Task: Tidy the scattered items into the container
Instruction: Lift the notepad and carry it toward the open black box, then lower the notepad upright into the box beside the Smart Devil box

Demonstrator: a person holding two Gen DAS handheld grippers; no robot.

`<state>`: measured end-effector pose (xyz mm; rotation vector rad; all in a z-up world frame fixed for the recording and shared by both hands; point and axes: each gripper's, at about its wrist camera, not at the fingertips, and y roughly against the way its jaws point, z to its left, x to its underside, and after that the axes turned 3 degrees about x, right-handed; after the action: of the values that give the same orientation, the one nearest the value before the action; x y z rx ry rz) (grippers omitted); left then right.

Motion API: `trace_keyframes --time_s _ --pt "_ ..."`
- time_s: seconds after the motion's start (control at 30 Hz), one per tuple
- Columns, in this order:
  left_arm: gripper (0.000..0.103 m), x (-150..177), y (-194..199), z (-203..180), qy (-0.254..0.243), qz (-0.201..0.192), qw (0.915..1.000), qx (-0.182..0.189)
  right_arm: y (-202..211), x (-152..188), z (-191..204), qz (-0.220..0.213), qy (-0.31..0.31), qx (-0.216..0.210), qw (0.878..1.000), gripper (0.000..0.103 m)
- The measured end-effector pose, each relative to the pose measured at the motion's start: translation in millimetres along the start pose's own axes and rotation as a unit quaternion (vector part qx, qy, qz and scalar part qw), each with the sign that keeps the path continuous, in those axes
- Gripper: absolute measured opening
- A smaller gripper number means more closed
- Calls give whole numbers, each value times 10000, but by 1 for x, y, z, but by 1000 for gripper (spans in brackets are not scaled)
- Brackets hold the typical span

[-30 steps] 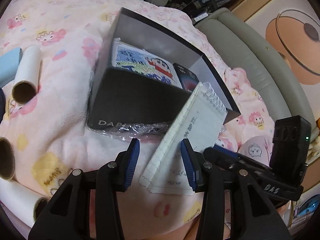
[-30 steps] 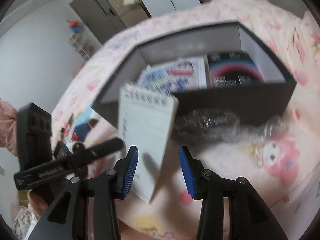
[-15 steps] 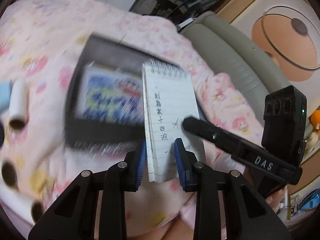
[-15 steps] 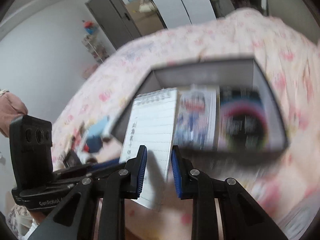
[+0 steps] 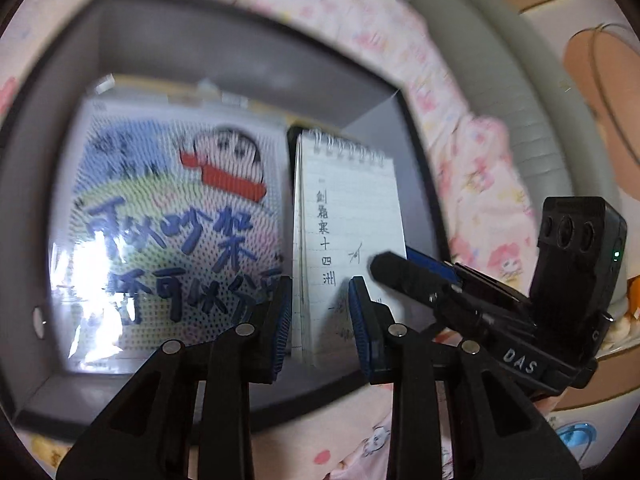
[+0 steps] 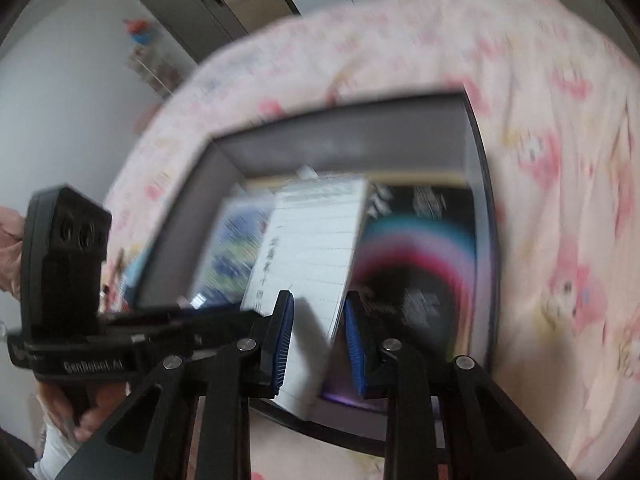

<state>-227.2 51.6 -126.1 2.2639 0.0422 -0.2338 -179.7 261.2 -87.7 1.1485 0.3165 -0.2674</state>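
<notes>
Both grippers grasp the same spiral notepad (image 5: 348, 216) and hold it over the open black box (image 5: 224, 40). The left gripper (image 5: 320, 320) is clenched on the notepad's lower end, its 2 blue-padded fingers (image 5: 282, 320) pressed against the edges of the pages. In the right wrist view the right gripper (image 6: 318, 344) clamps the notepad (image 6: 308, 256) near its bottom corner — the pad sits tilted between the blue pads, one corner poking below the fingers.

The notepad's wire binding is at the far end, and handwritten characters run down its lined top page. In the left wrist view the right gripper's black finger (image 5: 404, 276) lies across the page from the right side.

Inside the box (image 6: 340, 144) lies a flat packet with a cartoon boy in a red scarf (image 5: 172, 232), glare on its plastic cover. Beside it, seen from the right wrist, is a dark packet with a rainbow arc (image 6: 420, 264). The notepad hangs above the seam between these 2 packets; whether it touches them I cannot tell, as both views are blurred.

The box rests on a bed with a pink cartoon-print blanket (image 6: 560, 160). A grey padded rail (image 5: 520, 80) runs along the bed's edge in the left wrist view — beyond it, an orange-and-cream floor mat (image 5: 592, 52).
</notes>
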Motion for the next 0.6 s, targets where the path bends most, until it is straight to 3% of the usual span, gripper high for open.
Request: trace_keyframes --time_s 0.1,0.17,0.3,0.4,0.43,0.6 --pt "28 -4 -11 -1 -109 226 9989 -396 -14 2 1 323 38 134 9994 25" --pt "28 -6 -8 0 -103 171 9991 -378 -17 1 7 332 136 288 9989 26" --pt "28 -13 3 7 154 -371 9976 -561 -2 -3 9 -183 238 627 9976 27" --pt "22 -16 -7 14 360 -392 9940 -952 7 -8 3 -497 125 841 9951 27" --pt "16 -16 -12 13 379 -367 9941 -944 8 -10 1 -546 93 915 9943 27" --pt "15 -9 -30 -5 248 -51 9989 -400 11 -12 -6 -552 -67 888 9945 27"
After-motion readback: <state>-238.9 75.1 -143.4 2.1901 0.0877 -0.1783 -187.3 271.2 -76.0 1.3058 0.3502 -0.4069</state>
